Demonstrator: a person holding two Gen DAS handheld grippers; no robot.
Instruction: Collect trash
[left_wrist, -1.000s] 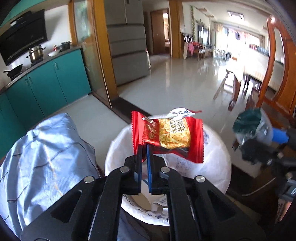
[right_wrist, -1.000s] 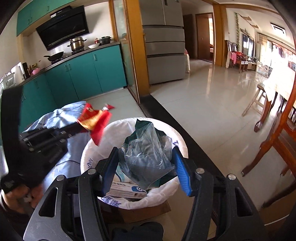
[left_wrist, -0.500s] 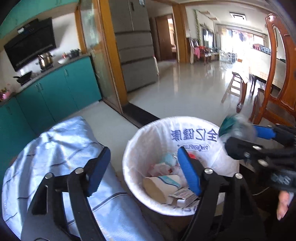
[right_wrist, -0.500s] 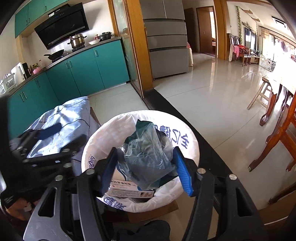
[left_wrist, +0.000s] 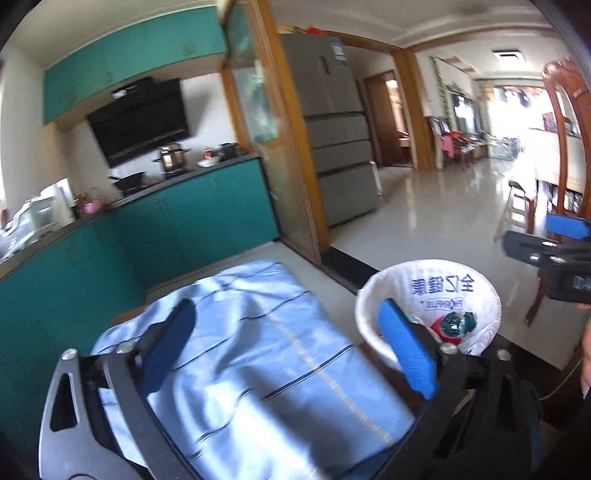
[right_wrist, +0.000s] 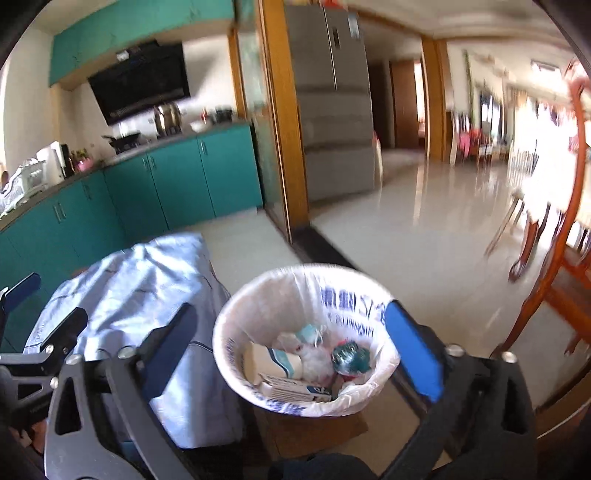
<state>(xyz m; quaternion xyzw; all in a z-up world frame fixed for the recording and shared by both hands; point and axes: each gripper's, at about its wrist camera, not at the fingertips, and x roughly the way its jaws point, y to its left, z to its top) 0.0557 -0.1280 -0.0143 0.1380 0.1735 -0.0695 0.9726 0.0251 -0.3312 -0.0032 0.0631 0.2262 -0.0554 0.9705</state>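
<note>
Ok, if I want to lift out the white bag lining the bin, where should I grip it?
Grip the bag at its rim, which folds over the bin's edge. Come from above at the near side, pinching the folded band between the fingers; it looks thin and loose.

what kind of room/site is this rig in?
Looks like a home, at the edge of a kitchen open to a dining area: teal cabinets with a pot on the stove, a steel fridge, and a wooden dining chair.

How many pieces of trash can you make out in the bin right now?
About 5 in the trash bin: a white cup at left, a flat box in front, crumpled white wrappers in the middle, a green-clear bag at right, a red wrapper beneath. More may be buried.
</note>
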